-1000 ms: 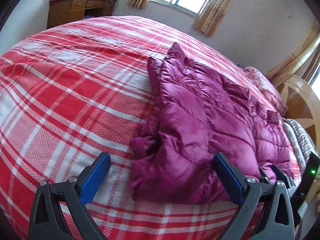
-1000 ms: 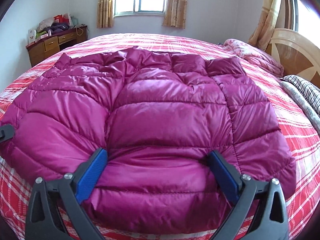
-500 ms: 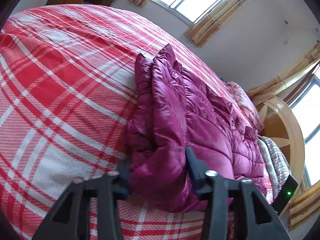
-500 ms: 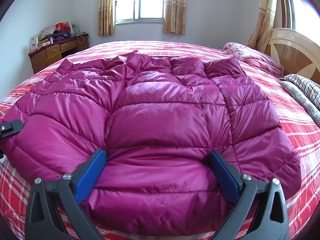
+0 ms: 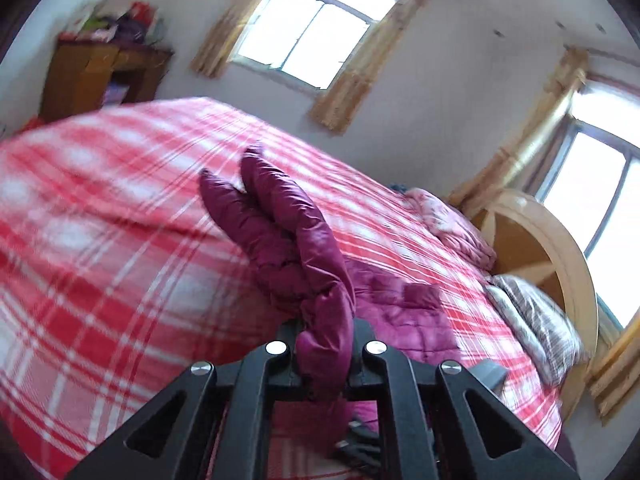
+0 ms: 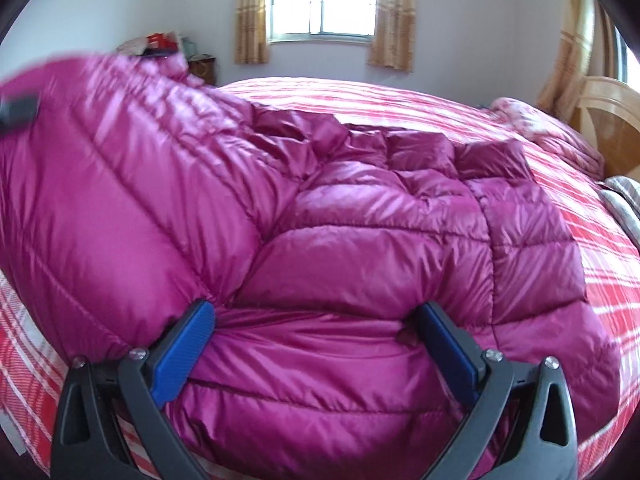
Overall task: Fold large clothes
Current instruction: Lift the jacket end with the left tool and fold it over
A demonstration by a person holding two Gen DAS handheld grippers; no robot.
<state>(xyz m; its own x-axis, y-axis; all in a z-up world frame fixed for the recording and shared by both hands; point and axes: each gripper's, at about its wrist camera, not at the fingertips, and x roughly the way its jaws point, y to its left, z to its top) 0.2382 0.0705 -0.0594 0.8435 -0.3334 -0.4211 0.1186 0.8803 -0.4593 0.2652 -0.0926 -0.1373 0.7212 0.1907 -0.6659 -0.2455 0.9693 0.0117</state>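
Nearest in the left wrist view, the left gripper point(image 5: 325, 344) has its fingers pinched on a bunched edge of the purple puffer jacket point(image 5: 304, 240). A second ago those fingers stood wide apart around that edge as it lay on the bed; they have just closed on it, and the pinched side now stands up off the covers in a tall ridge, where before the jacket lay flat. In the right wrist view the same raised side shows as a blurred wall of jacket point(image 6: 100, 184) at the left of the picture.

The right gripper point(image 6: 316, 332) has its blue fingers point(image 6: 184, 344) spread wide, as they were a second ago, with the near hem of the jacket bulging between them; they touch the fabric at the sides, but nothing is pinched.

Beyond the grippers, the rest of the jacket lies spread on the red plaid bed point(image 5: 100, 232), its far edge rumpled. Further off are a pink quilt point(image 5: 452, 224) by the wooden headboard point(image 5: 560, 248), and a cluttered wooden cabinet point(image 5: 92, 76) against the far wall.

I judge this to be the start of the first fold: one side is in hand and ready to be carried across the middle, while the near hem is not yet gripped.
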